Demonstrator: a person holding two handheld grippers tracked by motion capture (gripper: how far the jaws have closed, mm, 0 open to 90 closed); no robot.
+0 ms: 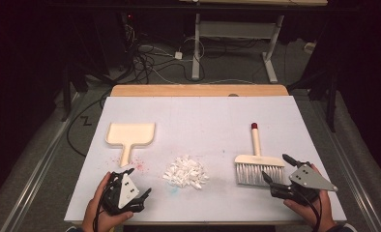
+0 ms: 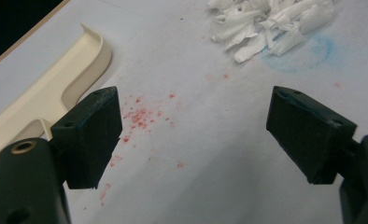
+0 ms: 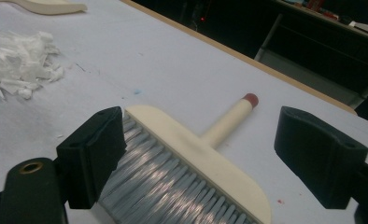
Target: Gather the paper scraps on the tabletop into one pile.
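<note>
A cream dustpan (image 1: 130, 135) lies flat at the left of the white table cover, handle toward me; its edge shows in the left gripper view (image 2: 56, 88). A pile of white paper scraps (image 1: 185, 172) (image 2: 271, 23) (image 3: 18, 60) sits at the front middle. A cream hand brush (image 1: 256, 162) (image 3: 205, 154) with pale bristles and a red-tipped handle lies at the right. My left gripper (image 1: 139, 183) (image 2: 194, 135) is open above red specks, just below the dustpan handle. My right gripper (image 1: 278, 169) (image 3: 201, 158) is open right beside the brush's bristles, holding nothing.
The white cover (image 1: 203, 121) spans the wooden table (image 1: 198, 90). Red crumbs (image 2: 140, 116) and a faint blue smear (image 2: 308, 51) mark the cover. Beyond the far edge are cables (image 1: 150, 58) and a white desk frame (image 1: 237, 34) on the floor.
</note>
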